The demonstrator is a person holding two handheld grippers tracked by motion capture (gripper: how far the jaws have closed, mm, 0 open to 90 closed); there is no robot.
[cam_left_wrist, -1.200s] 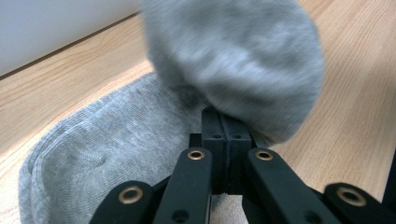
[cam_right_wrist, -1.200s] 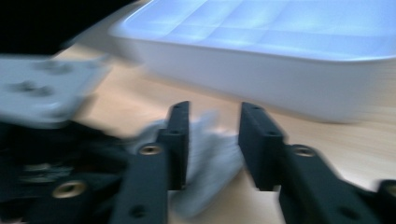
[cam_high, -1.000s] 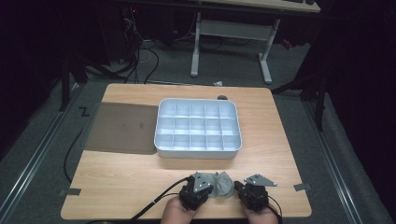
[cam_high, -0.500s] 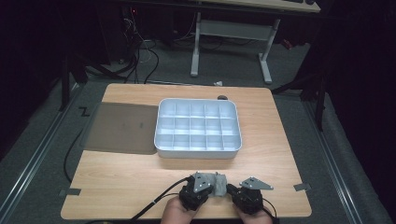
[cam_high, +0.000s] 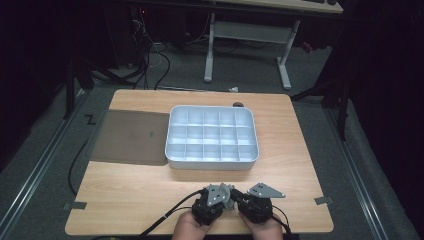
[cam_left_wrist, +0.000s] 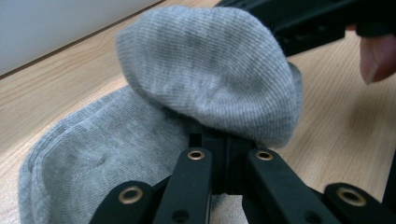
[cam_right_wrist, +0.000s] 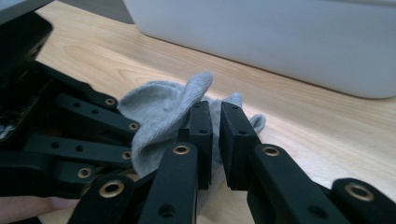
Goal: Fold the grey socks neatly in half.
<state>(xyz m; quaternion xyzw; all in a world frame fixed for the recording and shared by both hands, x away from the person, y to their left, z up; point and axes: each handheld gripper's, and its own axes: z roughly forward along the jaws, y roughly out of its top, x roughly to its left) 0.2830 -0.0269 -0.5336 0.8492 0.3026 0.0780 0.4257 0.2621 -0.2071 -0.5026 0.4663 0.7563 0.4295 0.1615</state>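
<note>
Two grippers side by side at the near edge of the table [cam_high: 125, 185], each in a hand, almost touching. Between them, a grey sock [cam_left_wrist: 154, 140] lying on the wood, well short of the white tray [cam_high: 212, 162] with its grid of compartments. Left gripper [cam_left_wrist: 226, 154] pinched tight on the sock, jaws nearly together, a rounded fold of the knit bulging up over the jaw tips and the rest spread flat toward the left of the left gripper view. Right gripper [cam_right_wrist: 215, 135] narrowed to a thin slot, a ridge of the same sock rising against the left jaw; hard to tell whether any cloth sits inside the slot. Behind, the tray wall close by. Beside the tray on its left, a dark mat [cam_high: 130, 137] flat on the table.
</note>
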